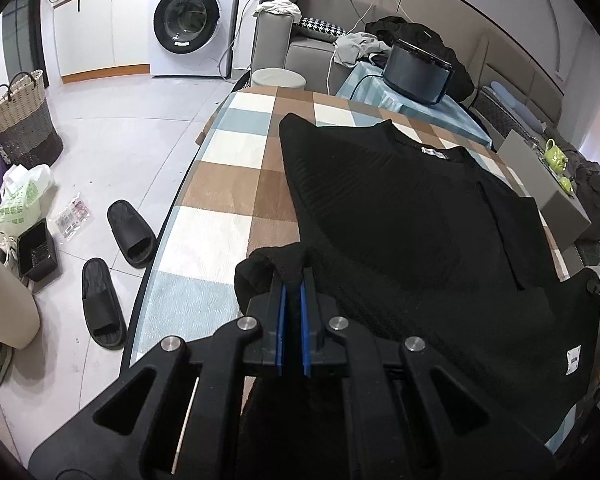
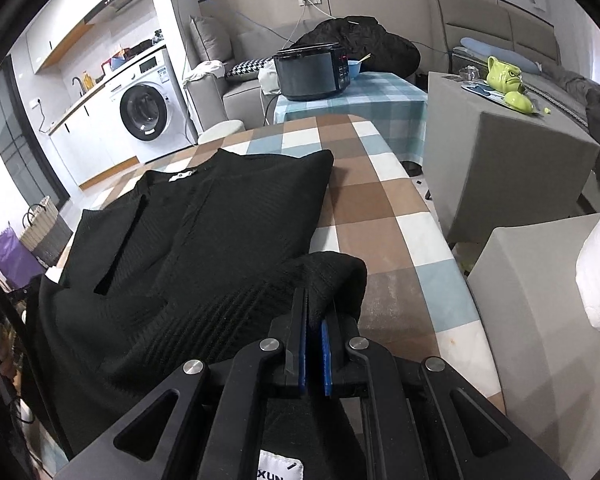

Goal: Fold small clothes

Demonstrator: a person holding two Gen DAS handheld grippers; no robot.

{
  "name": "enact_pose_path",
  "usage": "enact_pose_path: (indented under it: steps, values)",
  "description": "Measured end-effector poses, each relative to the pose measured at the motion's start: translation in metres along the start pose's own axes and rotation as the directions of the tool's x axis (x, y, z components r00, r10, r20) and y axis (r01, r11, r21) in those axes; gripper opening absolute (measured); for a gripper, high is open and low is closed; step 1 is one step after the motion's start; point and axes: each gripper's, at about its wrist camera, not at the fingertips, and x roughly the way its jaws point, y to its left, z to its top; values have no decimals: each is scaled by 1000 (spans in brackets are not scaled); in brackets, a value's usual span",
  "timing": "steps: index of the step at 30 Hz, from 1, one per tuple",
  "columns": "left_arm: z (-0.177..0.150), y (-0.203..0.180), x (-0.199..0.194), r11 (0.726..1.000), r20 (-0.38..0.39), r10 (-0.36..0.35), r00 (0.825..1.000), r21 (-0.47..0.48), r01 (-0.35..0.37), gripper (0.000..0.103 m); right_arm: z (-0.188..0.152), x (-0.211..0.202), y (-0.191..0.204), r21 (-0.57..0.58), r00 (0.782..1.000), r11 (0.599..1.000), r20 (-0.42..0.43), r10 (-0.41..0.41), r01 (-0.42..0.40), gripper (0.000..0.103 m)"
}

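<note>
A black knit garment [image 1: 412, 216] lies spread on the checked table [image 1: 220, 184], sides folded in, neck label at the far end. My left gripper [image 1: 294, 276] is shut on a bunched fold of its near left hem, lifted a little off the table. In the right wrist view the same garment [image 2: 204, 224] lies on the checked table [image 2: 384, 208]. My right gripper [image 2: 316, 300] is shut on a bunched fold of the near right hem.
Two black slippers [image 1: 116, 268] and a basket [image 1: 22, 120] are on the floor to the left. A black cooker [image 2: 312, 74] stands on a teal-clothed table beyond. Grey cubes [image 2: 504, 152] with green ceramic pieces stand to the right. A washing machine [image 1: 192, 20] is at the back.
</note>
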Motion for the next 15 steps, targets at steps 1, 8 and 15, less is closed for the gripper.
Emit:
enact_pose_path:
  steps: [1,8,15]
  values:
    - [-1,0,1,1000,-4,3,1000,-1,-3,4,0,0,1,-2,1000,1000,0,-1,1,5]
    - [-7,1,-1,1000,-38,-6,999,-21,5,21,0,4,3,-17,1000,1000,-18,-12,12,32]
    - [-19,-4,-6,1000,-63,-28,998,-6,28,48,-9,7,-3,7,999,1000,-49,20,-20,55]
